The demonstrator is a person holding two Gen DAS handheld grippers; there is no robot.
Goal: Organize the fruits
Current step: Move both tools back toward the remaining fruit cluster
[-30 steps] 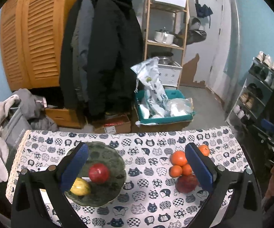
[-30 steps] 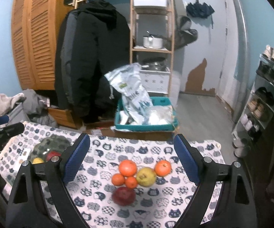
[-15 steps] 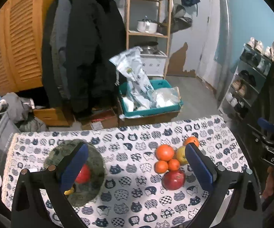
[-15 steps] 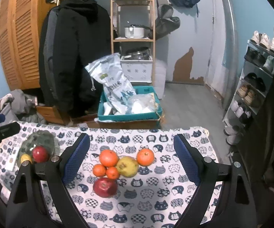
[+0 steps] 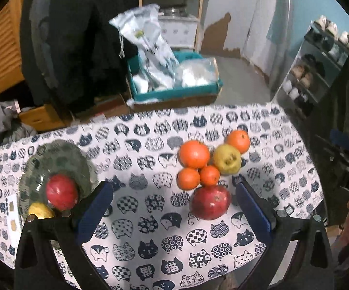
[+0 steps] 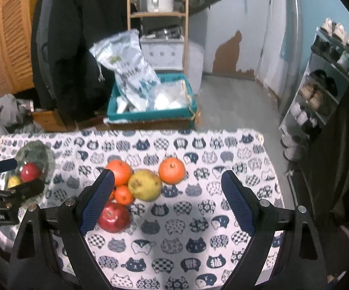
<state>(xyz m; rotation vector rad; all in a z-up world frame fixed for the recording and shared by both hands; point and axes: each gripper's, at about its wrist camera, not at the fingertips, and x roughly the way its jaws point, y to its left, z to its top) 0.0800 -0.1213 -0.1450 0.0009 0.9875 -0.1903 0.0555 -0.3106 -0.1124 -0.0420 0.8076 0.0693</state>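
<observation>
Fruit pile, two already plated

Both tongs, left gripper (image 5: 172,207) and right gripper (image 6: 167,198), hover spread wide and empty, probably lining up on the red apple (image 5: 211,202) right of the glass plate (image 5: 61,159).

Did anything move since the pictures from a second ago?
Only the grippers moved. The left gripper swung from over the green plate toward the fruit pile, near the red apple. The right gripper came closer to the pear. Both stayed open and empty; no fruit moved.

Black gripper frames (image 5: 172,207), blue-padded jaws, silver screws, white lettering
</observation>
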